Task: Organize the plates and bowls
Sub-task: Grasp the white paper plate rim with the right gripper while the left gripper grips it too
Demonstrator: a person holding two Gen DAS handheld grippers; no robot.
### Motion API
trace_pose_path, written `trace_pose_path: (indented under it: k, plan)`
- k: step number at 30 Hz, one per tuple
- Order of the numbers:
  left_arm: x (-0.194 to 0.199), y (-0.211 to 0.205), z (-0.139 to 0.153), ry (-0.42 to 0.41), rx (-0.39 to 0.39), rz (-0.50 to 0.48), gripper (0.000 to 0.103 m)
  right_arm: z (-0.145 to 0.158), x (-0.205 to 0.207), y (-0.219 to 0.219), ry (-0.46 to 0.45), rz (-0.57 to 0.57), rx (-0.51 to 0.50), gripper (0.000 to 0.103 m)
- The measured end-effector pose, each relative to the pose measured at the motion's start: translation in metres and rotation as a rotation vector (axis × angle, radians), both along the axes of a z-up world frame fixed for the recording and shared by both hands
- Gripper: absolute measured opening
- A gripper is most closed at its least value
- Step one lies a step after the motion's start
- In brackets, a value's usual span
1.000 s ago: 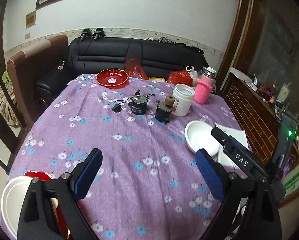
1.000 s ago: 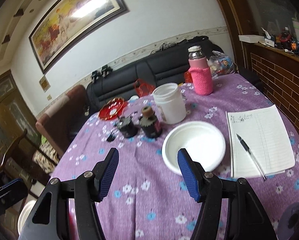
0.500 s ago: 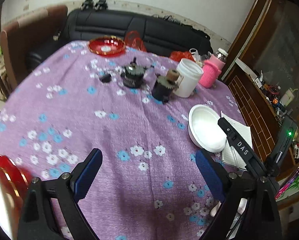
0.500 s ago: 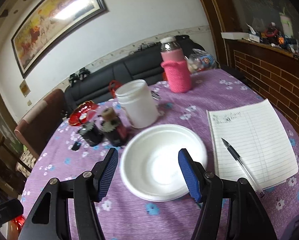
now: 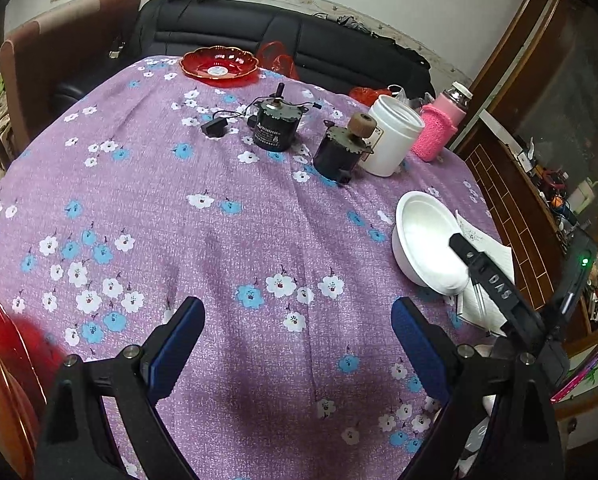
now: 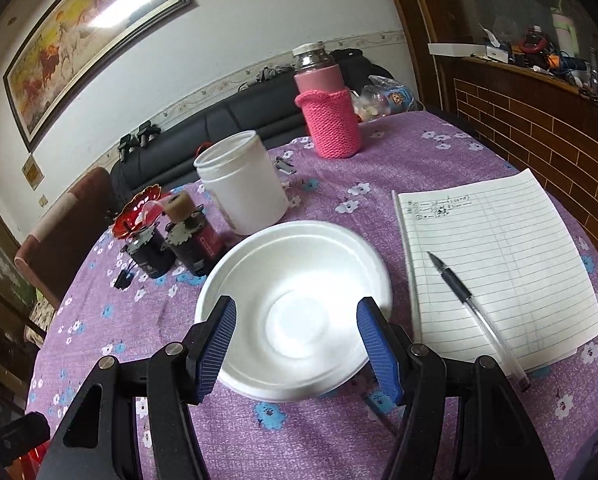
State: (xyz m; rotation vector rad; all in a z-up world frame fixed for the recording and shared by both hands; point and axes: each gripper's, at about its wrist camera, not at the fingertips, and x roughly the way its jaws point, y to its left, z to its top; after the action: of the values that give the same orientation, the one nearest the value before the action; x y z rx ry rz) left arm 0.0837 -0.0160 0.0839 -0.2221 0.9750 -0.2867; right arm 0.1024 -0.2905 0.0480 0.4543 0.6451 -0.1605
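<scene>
We are bringing the right gripper (image 6: 297,344) in over the white bowl (image 6: 295,308), which is sitting on the purple flowered cloth just beside the lined notepad (image 6: 499,264) and its pen (image 6: 463,300). Its blue fingers (image 6: 217,344) are standing apart, one at each side of the bowl's near rim, not pressing on it. We judge this to be the reach before the first pickup; next we are needing to settle one finger inside the rim, one outside, and close. The left gripper (image 5: 295,344) is hovering over bare cloth with fingers wide apart and empty, red plates (image 5: 3,380) at its left edge. Farther out on the surface (image 5: 219,240) are two small motors, a white jar, a pink-sleeved flask and a red scalloped dish (image 5: 219,63). Beyond lie a black sofa, a brown chair and a framed painting
</scene>
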Motion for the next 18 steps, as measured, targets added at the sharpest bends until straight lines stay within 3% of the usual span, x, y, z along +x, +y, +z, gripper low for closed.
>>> trace_pose_path:
  k: [4, 7, 12, 18]
  plan:
    - [0.000, -0.003, -0.002, 0.003, -0.006, 0.000, 0.094, -0.009, -0.002, -0.030, -0.009, -0.043, 0.173, 0.067]
    - [0.000, -0.007, -0.004, 0.003, 0.000, -0.002, 0.094, -0.018, -0.002, -0.043, 0.004, -0.063, 0.241, 0.067]
    - [0.014, -0.023, -0.008, -0.005, -0.008, -0.016, 0.094, -0.034, 0.007, -0.044, 0.050, -0.048, 0.282, 0.067]
    - [0.058, -0.066, -0.015, 0.020, 0.016, -0.086, 0.094, -0.041, 0.010, -0.041, 0.076, -0.036, 0.286, 0.066]
